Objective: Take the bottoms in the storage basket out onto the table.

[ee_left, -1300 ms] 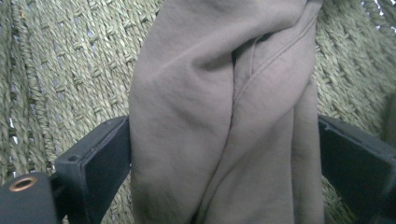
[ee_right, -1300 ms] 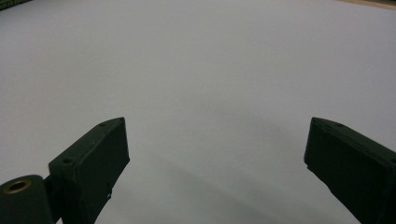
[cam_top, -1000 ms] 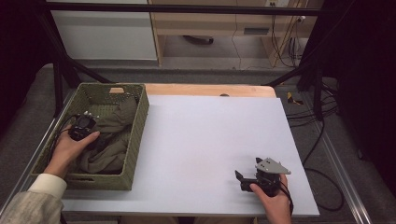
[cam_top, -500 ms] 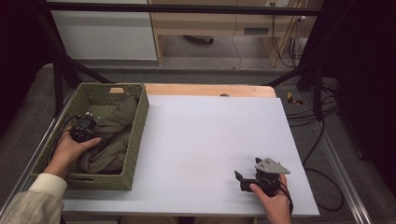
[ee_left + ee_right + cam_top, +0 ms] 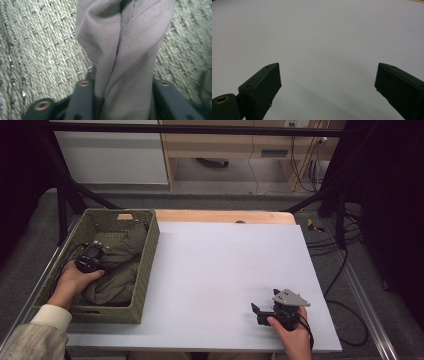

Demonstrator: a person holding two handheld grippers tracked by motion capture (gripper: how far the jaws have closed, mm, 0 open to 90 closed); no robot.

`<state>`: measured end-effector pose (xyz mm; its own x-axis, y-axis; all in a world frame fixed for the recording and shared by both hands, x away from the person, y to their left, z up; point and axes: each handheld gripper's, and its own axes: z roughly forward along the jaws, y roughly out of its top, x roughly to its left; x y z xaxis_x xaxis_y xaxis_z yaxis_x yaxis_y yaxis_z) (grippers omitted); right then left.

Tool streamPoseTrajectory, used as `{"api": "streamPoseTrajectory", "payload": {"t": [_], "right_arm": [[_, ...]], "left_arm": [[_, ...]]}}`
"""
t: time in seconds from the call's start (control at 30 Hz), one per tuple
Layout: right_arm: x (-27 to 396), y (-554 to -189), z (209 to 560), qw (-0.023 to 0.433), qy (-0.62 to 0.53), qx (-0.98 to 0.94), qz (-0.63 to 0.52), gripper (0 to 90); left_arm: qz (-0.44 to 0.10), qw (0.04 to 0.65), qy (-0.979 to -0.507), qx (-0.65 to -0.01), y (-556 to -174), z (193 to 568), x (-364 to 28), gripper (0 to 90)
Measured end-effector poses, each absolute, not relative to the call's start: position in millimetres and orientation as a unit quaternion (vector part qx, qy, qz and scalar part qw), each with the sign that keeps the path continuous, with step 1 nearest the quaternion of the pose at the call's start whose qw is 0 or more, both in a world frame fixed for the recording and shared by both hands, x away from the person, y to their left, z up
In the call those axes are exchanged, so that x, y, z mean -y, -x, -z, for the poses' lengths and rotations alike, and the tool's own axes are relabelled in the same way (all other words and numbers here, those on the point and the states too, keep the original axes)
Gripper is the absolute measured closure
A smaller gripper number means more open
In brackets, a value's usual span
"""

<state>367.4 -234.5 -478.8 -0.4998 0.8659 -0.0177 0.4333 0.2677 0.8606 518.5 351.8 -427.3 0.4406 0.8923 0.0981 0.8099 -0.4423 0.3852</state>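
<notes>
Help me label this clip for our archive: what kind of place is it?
Probably a lab or workshop recording bench, not a home: a white-topped table in a black metal frame, loose cables across the grey floor, and a woven basket of brown cloth.

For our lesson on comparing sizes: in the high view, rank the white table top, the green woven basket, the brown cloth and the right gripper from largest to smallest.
1. white table top
2. green woven basket
3. brown cloth
4. right gripper
</notes>
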Motion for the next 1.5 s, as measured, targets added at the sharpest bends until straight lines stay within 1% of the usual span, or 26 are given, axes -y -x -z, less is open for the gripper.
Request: {"api": "streamPoseTrajectory", "payload": {"t": [0.03, 0.1, 0.17, 0.27, 0.43, 0.6, 0.87, 1.13, 1.27, 1.5], "right_arm": [[234.6, -367.4, 478.7, 0.254, -0.431, -0.754, -0.425, 7.0], [234.7, -367.3, 478.6, 0.254, -0.432, -0.753, -0.426, 7.0], [234.9, -367.4, 478.6, 0.255, -0.432, -0.753, -0.426, 7.0], [234.9, -367.7, 478.7, 0.255, -0.432, -0.753, -0.425, 7.0], [234.9, -367.1, 478.6, 0.255, -0.433, -0.752, -0.426, 7.0], [234.0, -367.1, 478.7, 0.255, -0.430, -0.754, -0.427, 7.1], [234.7, -366.0, 476.9, 0.258, -0.432, -0.747, -0.434, 7.3], [230.6, -366.1, 475.5, 0.263, -0.437, -0.742, -0.435, 7.5], [228.7, -365.0, 476.3, 0.262, -0.431, -0.747, -0.433, 7.5], [232.1, -362.9, 476.2, 0.263, -0.433, -0.743, -0.438, 7.4]], "left_arm": [[-0.143, 0.145, -0.836, -0.510, -518.5, 425.6, -352.3, 69.8], [-0.138, 0.154, -0.834, -0.512, -518.4, 419.3, -353.4, 73.6], [-0.136, 0.164, -0.832, -0.513, -518.3, 409.9, -355.3, 75.2], [-0.135, 0.202, -0.818, -0.521, -517.2, 390.0, -357.2, 76.7], [-0.132, 0.271, -0.801, -0.517, -513.2, 353.3, -354.0, 77.6], [-0.114, 0.323, -0.785, -0.516, -512.3, 329.7, -348.7, 78.2], [-0.097, 0.371, -0.769, -0.512, -512.3, 306.9, -340.6, 78.5], [-0.083, 0.419, -0.745, -0.512, -508.8, 285.1, -346.6, 79.0], [-0.082, 0.435, -0.736, -0.512, -508.1, 277.8, -348.4, 79.1], [-0.081, 0.442, -0.733, -0.510, -509.0, 271.2, -340.9, 79.3]]}}
